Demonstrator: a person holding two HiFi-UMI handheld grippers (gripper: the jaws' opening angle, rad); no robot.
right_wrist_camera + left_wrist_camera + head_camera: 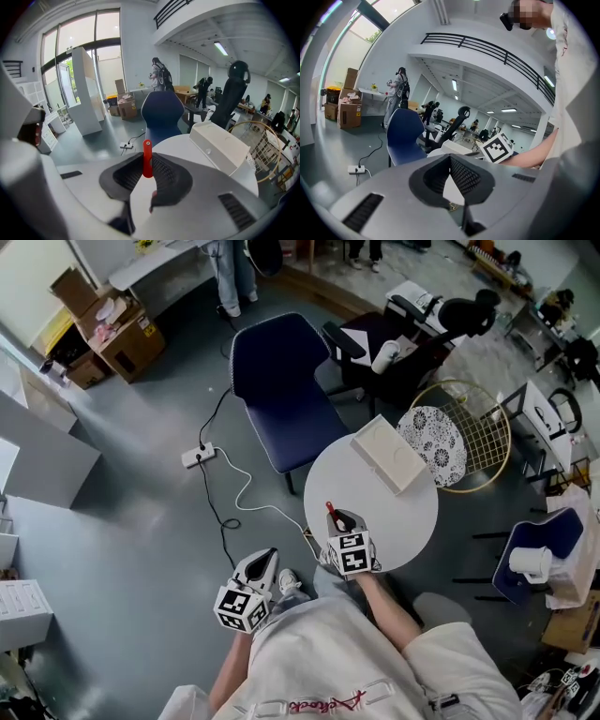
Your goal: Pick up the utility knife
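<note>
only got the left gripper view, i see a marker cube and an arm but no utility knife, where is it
Observer: The red utility knife is clamped between the jaws of the right gripper, with one end sticking out past them.
Operator: ok what's it over
Observer: The head view puts it above the near edge of the round white table.
Operator: and my left one
Observer: The left gripper is off to the table's left, over the grey floor.
</note>
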